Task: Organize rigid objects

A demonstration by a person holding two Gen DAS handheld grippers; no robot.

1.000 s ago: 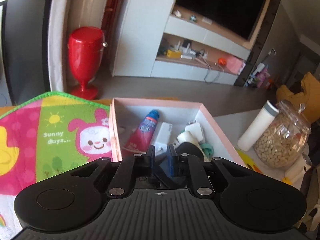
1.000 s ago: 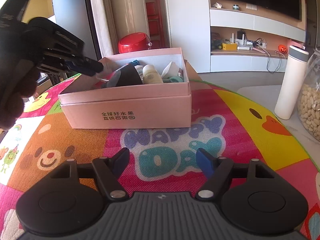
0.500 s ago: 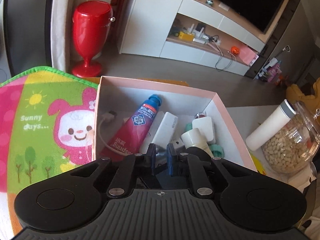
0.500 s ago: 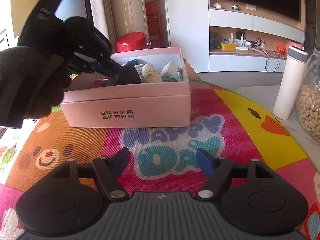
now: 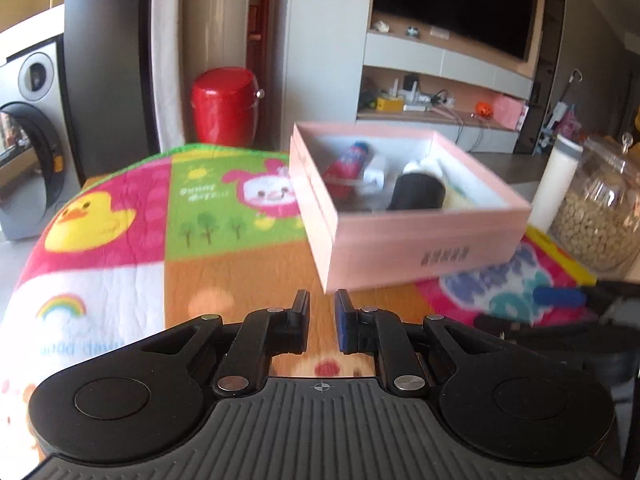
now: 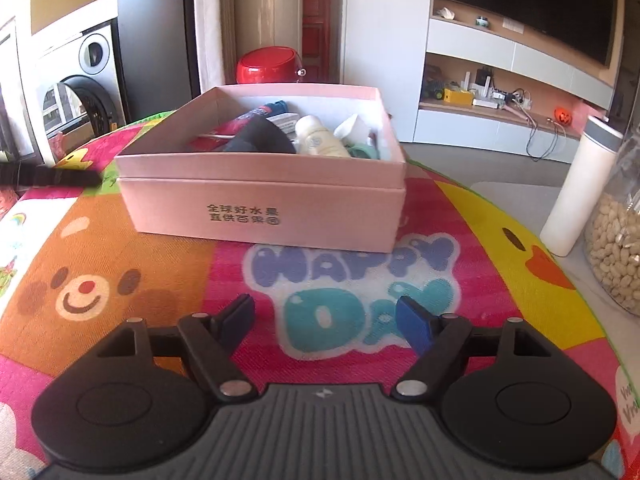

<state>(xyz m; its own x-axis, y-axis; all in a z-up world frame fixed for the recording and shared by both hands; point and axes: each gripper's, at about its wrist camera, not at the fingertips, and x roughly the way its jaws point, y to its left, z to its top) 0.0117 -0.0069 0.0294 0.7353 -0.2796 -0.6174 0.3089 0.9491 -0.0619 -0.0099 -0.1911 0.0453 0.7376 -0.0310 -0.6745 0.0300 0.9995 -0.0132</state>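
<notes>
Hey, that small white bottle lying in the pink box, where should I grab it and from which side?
Probably from above, across the white bottle's round body. It lies tilted among other items, and the pink box's walls block side approaches.

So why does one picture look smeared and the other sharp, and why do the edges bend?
Left wrist view: the box and mat are streaked with motion blur, while the gripper's own body is crisp. Right wrist view: sharp, the print on the box readable. Both: fisheye lenses bow the walls and shelves; sunlight brightens the mat.
</notes>
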